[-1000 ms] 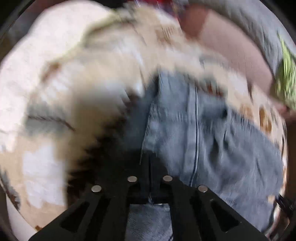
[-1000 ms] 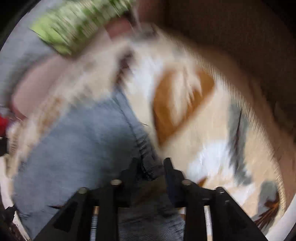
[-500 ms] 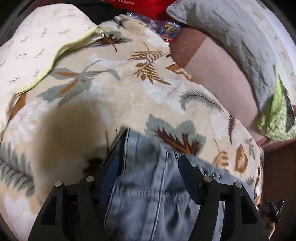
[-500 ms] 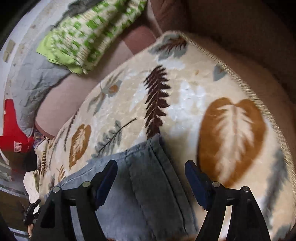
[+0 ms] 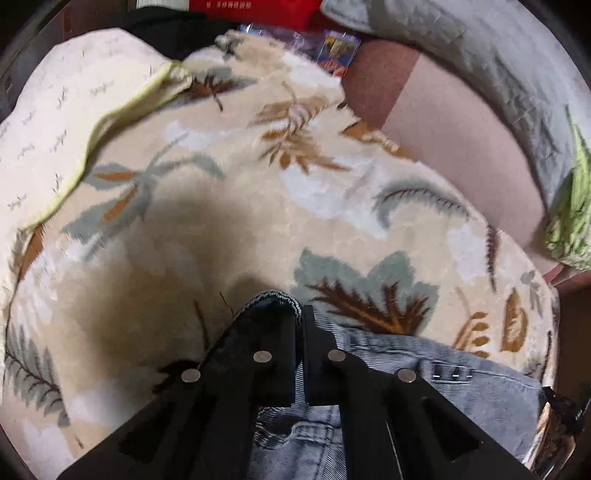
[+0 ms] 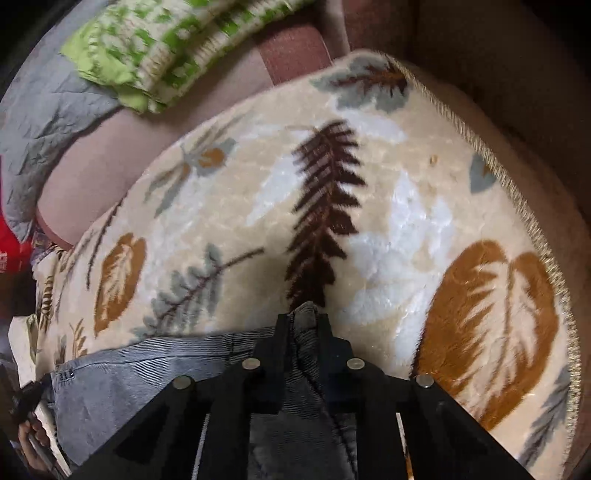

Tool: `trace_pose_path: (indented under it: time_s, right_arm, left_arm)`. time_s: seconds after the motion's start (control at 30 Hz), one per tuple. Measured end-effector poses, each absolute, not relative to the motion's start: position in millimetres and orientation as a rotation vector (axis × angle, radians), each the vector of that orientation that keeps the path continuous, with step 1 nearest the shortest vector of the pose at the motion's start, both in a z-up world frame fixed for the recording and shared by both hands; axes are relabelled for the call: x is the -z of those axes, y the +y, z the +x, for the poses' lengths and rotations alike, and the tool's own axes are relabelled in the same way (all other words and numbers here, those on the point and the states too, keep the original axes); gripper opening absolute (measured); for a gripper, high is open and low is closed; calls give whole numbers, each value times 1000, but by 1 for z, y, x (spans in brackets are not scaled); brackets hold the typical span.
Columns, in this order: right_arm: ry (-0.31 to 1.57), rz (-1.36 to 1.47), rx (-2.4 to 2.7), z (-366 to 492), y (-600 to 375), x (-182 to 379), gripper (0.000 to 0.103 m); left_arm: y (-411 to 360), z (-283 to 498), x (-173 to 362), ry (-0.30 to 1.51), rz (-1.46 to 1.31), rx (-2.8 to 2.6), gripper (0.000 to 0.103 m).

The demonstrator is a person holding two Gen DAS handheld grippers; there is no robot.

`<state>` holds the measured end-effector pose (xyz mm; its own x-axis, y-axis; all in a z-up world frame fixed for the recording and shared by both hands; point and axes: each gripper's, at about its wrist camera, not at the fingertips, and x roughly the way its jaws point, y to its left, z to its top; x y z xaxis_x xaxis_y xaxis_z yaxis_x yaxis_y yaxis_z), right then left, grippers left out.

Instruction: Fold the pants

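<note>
Light blue denim pants (image 5: 461, 391) lie on a cream blanket with a leaf print (image 5: 229, 236). In the left wrist view my left gripper (image 5: 301, 314) is shut on a raised corner of the pants' edge (image 5: 269, 297), which curls over the left finger. The right wrist view shows the same pants (image 6: 122, 384) along the bottom. There my right gripper (image 6: 303, 321) is shut on a bunched fold of denim (image 6: 306, 312) that pokes up between the fingers. Both grippers point steeply down at the blanket.
A grey quilted cover (image 5: 480, 62) and a green patterned cloth (image 6: 177, 48) lie beyond the blanket on a pinkish sofa surface (image 5: 454, 133). Red packaging (image 5: 255, 9) sits at the far edge. The blanket's braided hem (image 6: 517, 199) runs along the right.
Half a second ago both grippers stood open over the pants' edge; now each has shut on a pinch of denim. Both views have shifted slightly across the blanket.
</note>
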<state>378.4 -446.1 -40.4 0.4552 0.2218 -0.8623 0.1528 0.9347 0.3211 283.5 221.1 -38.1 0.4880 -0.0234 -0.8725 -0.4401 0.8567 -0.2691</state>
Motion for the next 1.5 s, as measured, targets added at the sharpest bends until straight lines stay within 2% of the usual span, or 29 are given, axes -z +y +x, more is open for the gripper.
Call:
trace_pose_path:
  time_s: [0.33,0.5,0.63,0.73,0.83,0.9,0.97,1.07,1.13,1.23,1.37,1.43,1.47,1.5]
  right_arm:
    - [914,402,-109,325,-455,-45,14]
    - [822,408,-151,270,-463,-83,14]
    - [782,430,-182,206,-480,-86,14]
    - [824,446,-205,141,-490,-56,14]
    - [934,449,-201,93,-497,-4,20]
    - [1071,439,-171,71,-502,36,32]
    - [1089,495,-125,51,-517,50,62]
    - [1013,590,-86,37,-533,34,68]
    - [1010,644,-114,39,-529,24,68]
    - [1065,842,-204,44,-509,36,68]
    - [1095,988,-129,53,-497,67,68]
    - [1073,1053,-78,56,-496,78,67]
    - [1068,1037,-53,58,-497,81,49]
    - [1076,1000,-18,58,-496,82,38]
  left_arm:
    - [219,225,-46,856,-564,-160,2]
    - [212,141,-91,741,-556,-77,2]
    - [215,56,-91,718,-547,-37,2]
    - [218,6,-68,766,-546,-21,3]
    - [225,-31,-26,906,-544,-7,7]
    - [228,-43,-12,968,-494,-81,7]
    - [233,-48,-13,978,-461,-155,7]
    - [224,-44,-34,921,-423,-193,12]
    - [206,-38,-45,889,-397,-171,33]
    - [169,-35,-47,816,-448,-152,52]
    - [129,-17,-12,869,-486,-114,56]
    - [113,-3,18,973,-411,-172,56]
    - [107,3,35,1029,-365,-199,56]
    - [104,4,41,1028,-320,-208,56]
